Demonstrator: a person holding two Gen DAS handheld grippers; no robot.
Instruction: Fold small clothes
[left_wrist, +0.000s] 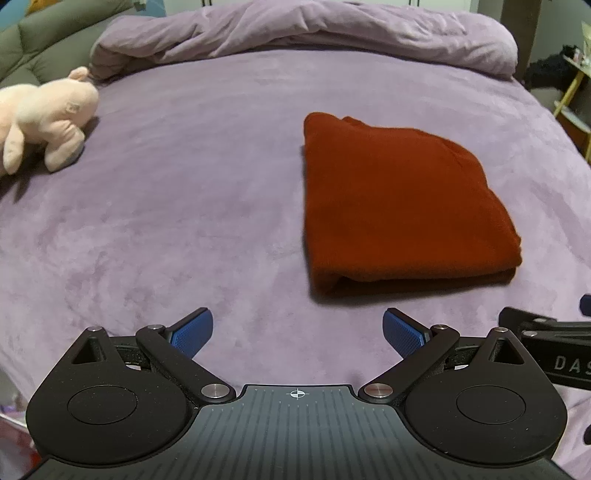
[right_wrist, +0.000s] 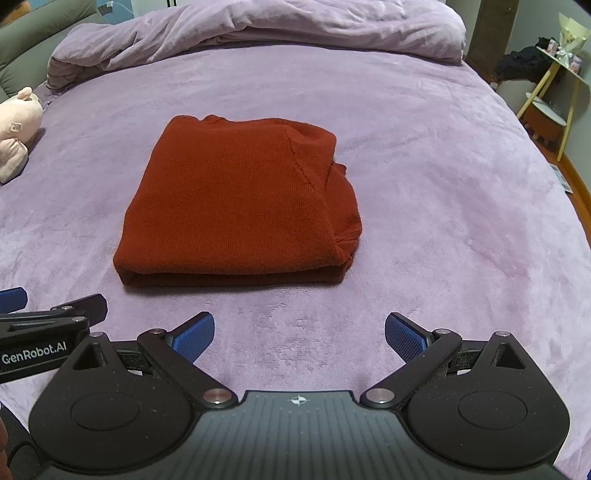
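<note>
Folding looks essentially done: red knit garment (right_wrist: 236, 206) lies as a compact, layered rectangle on the purple bedspread (right_wrist: 443, 221), folded edge facing the jaws, some bunched fabric tucked at its right side. Left gripper (left_wrist: 297, 330) has jaws spread wide, holding nothing; garment sits ahead of them and off to the right, not touching. Right gripper (right_wrist: 299, 332) likewise wide and empty, garment straight ahead and slightly left of its jaws, clear gap of bedspread between. Both grippers sit side by side, each visible at the edge of the other's view. Judged remaining: maybe a tidy-up of the bunched right side, or another garment, though none shows. Surface is a soft plush cover, lightly mottled. Far beyond the jaws, rumpled purple duvet (right_wrist: 258, 33) runs across the bed; pink plush toy (left_wrist: 44, 114) lies far left; green cushioned headboard or sofa (left_wrist: 48, 40) behind it. Small side table (right_wrist: 557, 85) with clutter stands off right, past the bed.
</note>
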